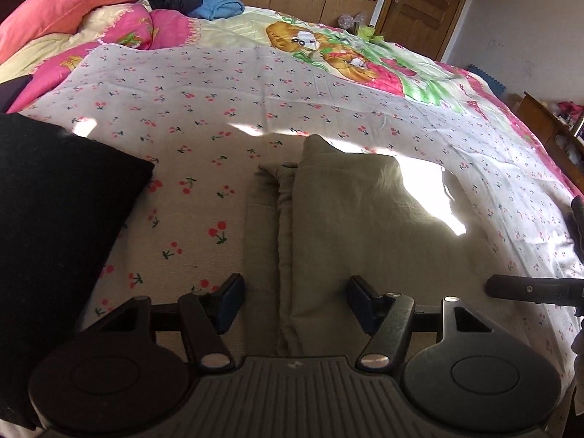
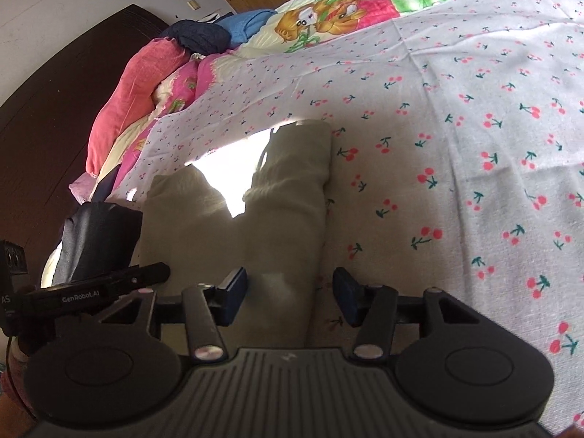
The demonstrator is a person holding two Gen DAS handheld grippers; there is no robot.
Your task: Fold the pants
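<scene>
Pants [image 1: 357, 219] lie on the cherry sheet [image 1: 204, 109], already folded narrow (maybe one fold left). Left claw [image 1: 295, 301] and right claw [image 2: 290, 297] both gape over the near end, holding nothing.

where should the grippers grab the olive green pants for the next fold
Grab the near end of the olive green cloth pants, one gripper at each long side edge, coming from above. They lie flat, lengthwise on the cherry-print sheet, so both near corners are within reach.

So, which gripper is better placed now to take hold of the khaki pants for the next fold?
Probably the left gripper: its open jaws straddle the thick folded edge of the pants. The right gripper is open too, but only the pants' outer edge lies between its jaws.
</scene>
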